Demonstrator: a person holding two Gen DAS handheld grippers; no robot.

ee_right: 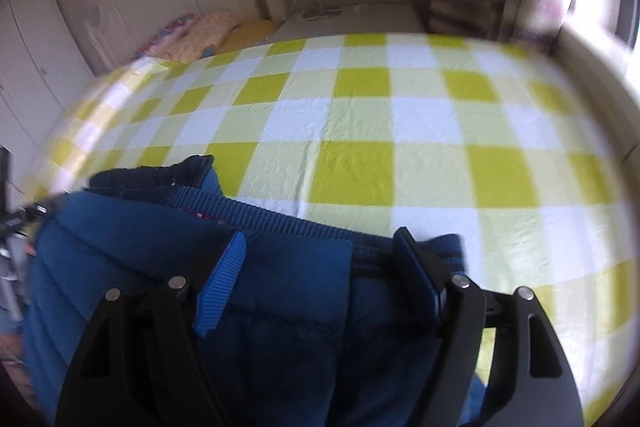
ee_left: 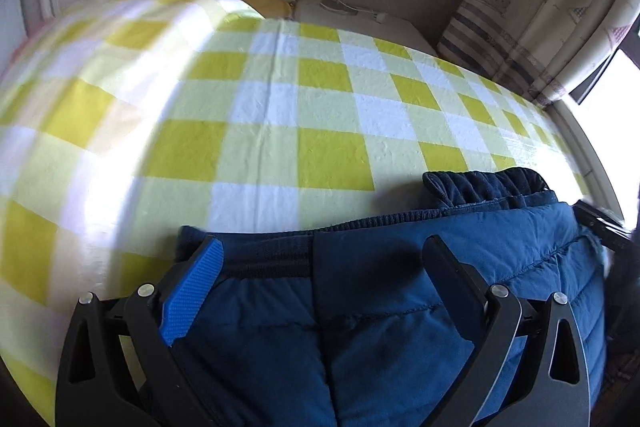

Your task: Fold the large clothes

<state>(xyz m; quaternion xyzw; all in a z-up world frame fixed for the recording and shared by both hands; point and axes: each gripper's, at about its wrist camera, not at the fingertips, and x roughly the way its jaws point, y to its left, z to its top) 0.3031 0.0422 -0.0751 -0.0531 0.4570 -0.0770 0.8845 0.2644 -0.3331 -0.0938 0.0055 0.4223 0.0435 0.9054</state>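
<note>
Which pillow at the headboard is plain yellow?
The pillow at the right end of the row, next to the white nightstand. The others, to its left, are patterned in pink and peach.

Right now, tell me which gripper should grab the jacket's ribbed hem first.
Probably the right gripper: its open jaws straddle the blue jacket's ribbed hem near the corner. The left gripper also stands open over the jacket, but its near pad sits at the edge over the checked sheet.
</note>
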